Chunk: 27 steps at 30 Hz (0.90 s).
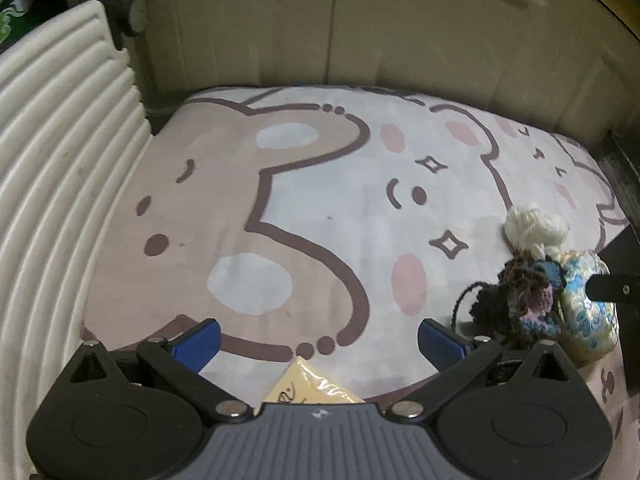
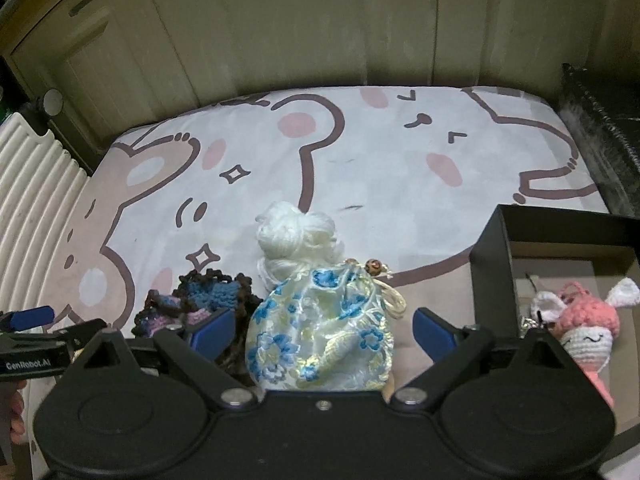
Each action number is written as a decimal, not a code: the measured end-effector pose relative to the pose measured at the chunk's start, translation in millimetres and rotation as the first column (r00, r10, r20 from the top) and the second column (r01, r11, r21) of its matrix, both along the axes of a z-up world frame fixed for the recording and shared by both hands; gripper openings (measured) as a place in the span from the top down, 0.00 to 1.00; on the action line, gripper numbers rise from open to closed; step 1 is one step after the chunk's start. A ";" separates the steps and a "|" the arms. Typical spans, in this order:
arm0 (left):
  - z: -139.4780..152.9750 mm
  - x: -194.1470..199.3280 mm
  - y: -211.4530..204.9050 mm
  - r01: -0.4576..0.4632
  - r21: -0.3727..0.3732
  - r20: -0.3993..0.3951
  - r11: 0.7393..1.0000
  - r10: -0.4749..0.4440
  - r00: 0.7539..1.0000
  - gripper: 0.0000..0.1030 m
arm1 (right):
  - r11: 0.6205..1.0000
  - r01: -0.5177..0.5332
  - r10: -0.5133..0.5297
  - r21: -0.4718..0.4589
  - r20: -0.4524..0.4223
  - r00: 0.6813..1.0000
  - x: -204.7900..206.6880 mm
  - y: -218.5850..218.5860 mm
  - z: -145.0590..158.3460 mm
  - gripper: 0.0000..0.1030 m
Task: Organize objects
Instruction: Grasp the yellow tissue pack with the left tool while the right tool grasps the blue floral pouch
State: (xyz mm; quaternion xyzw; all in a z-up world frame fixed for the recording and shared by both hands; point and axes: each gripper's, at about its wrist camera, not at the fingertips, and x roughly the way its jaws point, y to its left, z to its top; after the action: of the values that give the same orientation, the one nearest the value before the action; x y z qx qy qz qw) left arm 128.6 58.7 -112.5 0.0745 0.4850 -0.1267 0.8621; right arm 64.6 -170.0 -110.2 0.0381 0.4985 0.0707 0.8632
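The right gripper (image 2: pixel 324 334) has its blue pads spread wide. A floral pouch (image 2: pixel 320 332) sits between them, but neither pad presses on it; there is a clear gap on the right side, and the left pad stands just beside the pouch's left edge. The left gripper (image 1: pixel 319 340) is also spread wide and holds nothing. Between its pads lies only the mat (image 1: pixel 320 208), and a corner of a yellowish packet (image 1: pixel 312 384) pokes out from under the gripper body.

The pouch is pale with blue flowers, plump and roughly upright. Its gathered drawstring neck, with a small brown bead, points up and to the right, away from the camera, so its long axis runs from near the gripper toward the far right. It rests on the mat near the front edge, in the right wrist view almost centred.

A white yarn ball (image 2: pixel 298 232) touches the pouch just behind its neck. A dark crochet piece (image 2: pixel 200 304) in blue, pink and brown lies just left of the pouch, touching it, partly hidden by the left pad of the right gripper.

To the right of the pouch stands a black box (image 2: pixel 490 264), open at the top. Inside it lies a pink crochet doll (image 2: pixel 584 332) with white ears and a white face; something small and metallic sits beside it, too small to tell.

The mat is printed with cartoon bears. A white ribbed panel (image 1: pixel 60 184) borders it on the left, and cream cabinet doors (image 2: pixel 280 28) stand behind
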 end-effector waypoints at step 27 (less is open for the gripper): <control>-7.1 -19.3 9.9 0.145 -0.114 -0.254 0.983 -0.170 0.952 0.05 | 0.998 -0.054 0.053 -0.033 -0.048 0.997 4.0 2.4 -20.5 0.06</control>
State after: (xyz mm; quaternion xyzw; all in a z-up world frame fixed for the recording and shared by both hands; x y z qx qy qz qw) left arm 109.3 68.6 -119.6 0.0550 0.5808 -0.2266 0.7799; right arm 68.6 -167.6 -130.7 0.0118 0.5206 0.0844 0.8495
